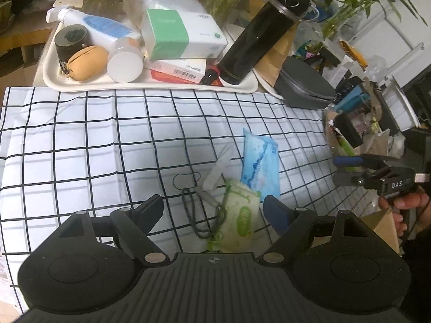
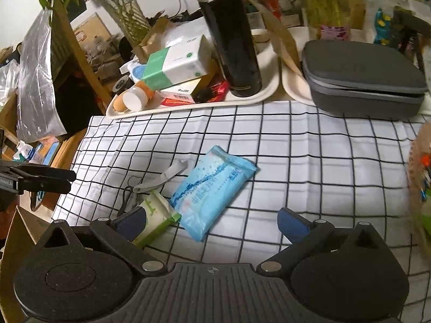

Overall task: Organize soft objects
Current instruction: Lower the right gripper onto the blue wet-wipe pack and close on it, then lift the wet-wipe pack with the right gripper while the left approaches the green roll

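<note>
A blue soft tissue pack and a green-and-white wipes pack lie together on the checked cloth. A grey strap and a dark cord lie beside them. My left gripper is open and empty, low over the wipes pack and cord. My right gripper is open and empty, just in front of the blue pack, its left finger next to the wipes pack. It also shows at the right edge of the left wrist view.
A white tray at the back holds a black flask, boxes, bottles and a tan pouch. A grey case sits to its right. Clutter and plants ring the table.
</note>
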The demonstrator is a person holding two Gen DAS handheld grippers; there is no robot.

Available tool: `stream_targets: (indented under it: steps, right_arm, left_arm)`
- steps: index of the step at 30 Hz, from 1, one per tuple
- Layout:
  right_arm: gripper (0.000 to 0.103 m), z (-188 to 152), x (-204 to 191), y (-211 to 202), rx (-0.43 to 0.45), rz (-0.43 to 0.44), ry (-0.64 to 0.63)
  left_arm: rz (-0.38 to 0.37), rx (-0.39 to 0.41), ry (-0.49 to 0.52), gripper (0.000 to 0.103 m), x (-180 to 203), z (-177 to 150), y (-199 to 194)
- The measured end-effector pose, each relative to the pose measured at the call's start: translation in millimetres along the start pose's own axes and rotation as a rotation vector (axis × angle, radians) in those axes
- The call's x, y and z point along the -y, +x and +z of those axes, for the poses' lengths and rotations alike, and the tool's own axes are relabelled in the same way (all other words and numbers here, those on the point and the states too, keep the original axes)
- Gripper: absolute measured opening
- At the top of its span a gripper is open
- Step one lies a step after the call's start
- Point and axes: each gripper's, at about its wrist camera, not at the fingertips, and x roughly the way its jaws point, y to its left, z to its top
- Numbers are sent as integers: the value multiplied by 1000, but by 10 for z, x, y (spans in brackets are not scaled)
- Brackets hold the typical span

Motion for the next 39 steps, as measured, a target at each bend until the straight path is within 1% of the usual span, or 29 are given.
stream_targets:
  steps: [3,8,15,22,24,27,34,39]
  right_arm:
    - [103,43,-24,87,-6,5,-38]
    - [102,85,-26,244,-19,12,-80]
    - [96,107,-22,507,-56,8,-128]
    - [96,92,-19,798,-102,40,-170]
    - [96,96,-14,896,-116,38,-180]
    - [96,100,-29,1008,-123,24,-202]
    - [97,171,-160,1196,-102,1,-253]
    - [97,269,-213,1287,-71,-13,-239]
  left_arm:
    - [9,2,13,81,-20,3,18]
    - [32,26,-1,81,-49,21,10]
    - [54,74,15,81,55,73,-24]
    - [77,81,21,81,69,89,21]
    - [100,83,26,81,64,98,35]
    - [113,86,9,81,20,123,42]
    - [134,97,-10,81,-41,144,14]
    - [131,93,-14,81,-59,152,12]
